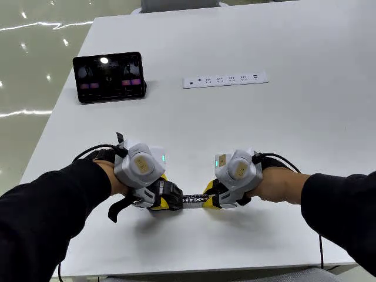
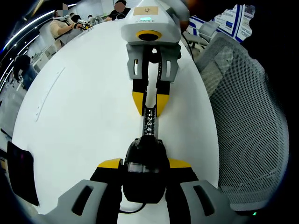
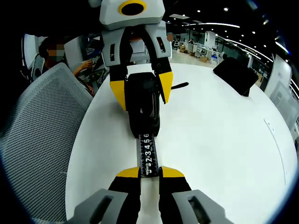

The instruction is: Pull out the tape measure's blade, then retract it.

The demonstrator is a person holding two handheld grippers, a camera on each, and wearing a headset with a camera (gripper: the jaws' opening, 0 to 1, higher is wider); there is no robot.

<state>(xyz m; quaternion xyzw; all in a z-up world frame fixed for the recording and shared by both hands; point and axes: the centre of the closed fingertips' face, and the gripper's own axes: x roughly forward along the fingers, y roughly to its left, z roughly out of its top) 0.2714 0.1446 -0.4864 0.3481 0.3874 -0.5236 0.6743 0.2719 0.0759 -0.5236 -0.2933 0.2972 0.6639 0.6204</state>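
On the smooth white workbench [image 1: 247, 117], your left gripper [image 2: 145, 163] clamps the boxy black tape measure case [image 2: 145, 179] between yellow-tipped jaws. Your right gripper [image 3: 149, 171] pinches the end of its short, dark numbered blade [image 3: 146, 151], which bridges the two. Beyond lie a glossy black tablet [image 1: 110, 76] and a flat white power strip [image 1: 225, 79].

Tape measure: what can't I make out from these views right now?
- Tip and hook of the blade: right gripper view, pinched inside the right claw.
- Sides of the tape measure case: left gripper view, covered by the left claw.
- Numerals on the blade: head view, too small to read.
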